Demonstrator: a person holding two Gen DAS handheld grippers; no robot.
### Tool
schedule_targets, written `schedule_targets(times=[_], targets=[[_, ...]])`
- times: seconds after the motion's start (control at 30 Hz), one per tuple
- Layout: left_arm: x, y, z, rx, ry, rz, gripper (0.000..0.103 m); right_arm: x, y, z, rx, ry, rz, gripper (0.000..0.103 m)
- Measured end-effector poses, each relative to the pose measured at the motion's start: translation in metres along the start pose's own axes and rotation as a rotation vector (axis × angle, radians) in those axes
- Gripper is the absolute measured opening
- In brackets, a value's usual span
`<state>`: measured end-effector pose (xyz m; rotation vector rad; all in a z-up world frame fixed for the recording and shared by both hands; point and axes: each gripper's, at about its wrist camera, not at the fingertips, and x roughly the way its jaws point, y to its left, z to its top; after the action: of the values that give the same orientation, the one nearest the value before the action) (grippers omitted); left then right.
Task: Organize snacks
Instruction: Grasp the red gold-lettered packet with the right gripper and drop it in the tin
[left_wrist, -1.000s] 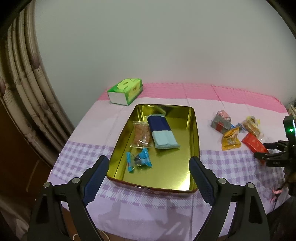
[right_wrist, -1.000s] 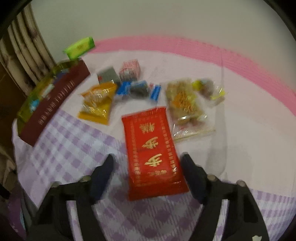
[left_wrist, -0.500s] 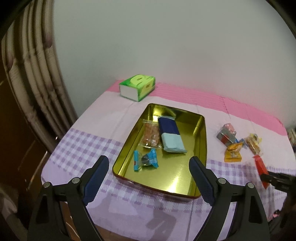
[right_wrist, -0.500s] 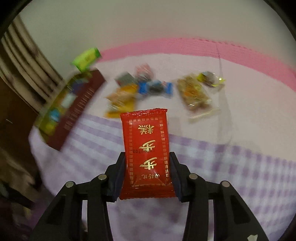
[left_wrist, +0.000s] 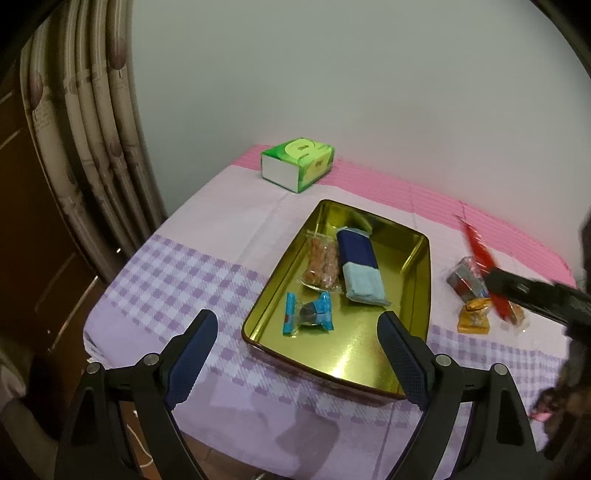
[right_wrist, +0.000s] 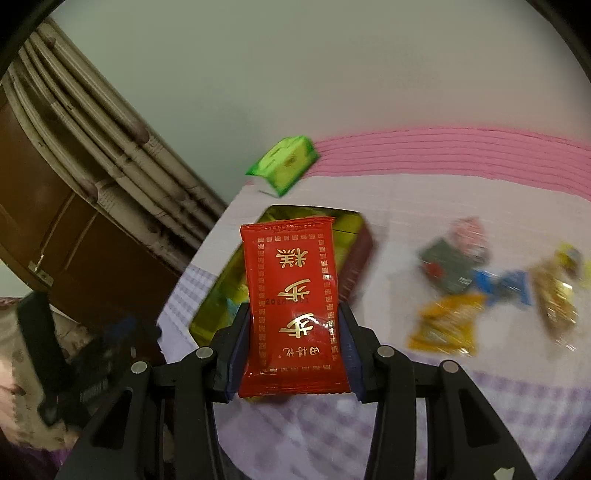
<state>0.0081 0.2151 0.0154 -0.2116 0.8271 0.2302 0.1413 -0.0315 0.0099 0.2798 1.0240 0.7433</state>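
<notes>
A gold tin tray (left_wrist: 413, 258) lies on the table and holds a blue bar (left_wrist: 360, 271), a clear bag of nuts (left_wrist: 321, 264) and a blue-wrapped candy (left_wrist: 308, 314). My left gripper (left_wrist: 297, 354) is open and empty, just in front of the tray's near edge. My right gripper (right_wrist: 293, 341) is shut on a red snack packet with gold characters (right_wrist: 293, 306), held in the air facing the tray (right_wrist: 218, 295). In the left wrist view the red packet (left_wrist: 480, 254) hangs above the loose snacks, right of the tray.
Loose snacks (left_wrist: 472, 295) lie right of the tray; they show blurred in the right wrist view (right_wrist: 480, 291). A green tissue box (left_wrist: 297, 162) stands at the back of the table by the wall. Curtains (left_wrist: 85, 147) hang left of the table. The table's near edge is just below my left gripper.
My right gripper closed on the red packet, lifted it off the table and swung left toward the tray. My left gripper drew back and to the left.
</notes>
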Motion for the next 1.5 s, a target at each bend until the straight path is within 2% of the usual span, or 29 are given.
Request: schedule_targets(times=[0.1, 0.27, 0.57, 1.0, 1.5], targets=[[0.000, 0.000, 0.001, 0.005, -0.004, 0.000, 0.088, 0.033, 0.009, 0.013, -0.001, 0.024, -0.012, 0.042], [-0.003, -0.004, 0.001, 0.031, -0.022, 0.007, 0.088, 0.064, 0.010, 0.024, 0.021, 0.053, -0.037, 0.042], [0.001, -0.001, 0.003, 0.026, 0.002, -0.003, 0.088, 0.100, 0.002, 0.036, 0.059, 0.077, -0.079, 0.042], [0.009, 0.000, 0.001, 0.031, 0.046, -0.001, 0.088, 0.120, -0.002, 0.038, 0.089, 0.096, -0.116, 0.042], [0.013, -0.006, -0.001, 0.059, 0.073, -0.012, 0.090, 0.113, -0.010, 0.036, 0.111, 0.069, -0.115, 0.045]])
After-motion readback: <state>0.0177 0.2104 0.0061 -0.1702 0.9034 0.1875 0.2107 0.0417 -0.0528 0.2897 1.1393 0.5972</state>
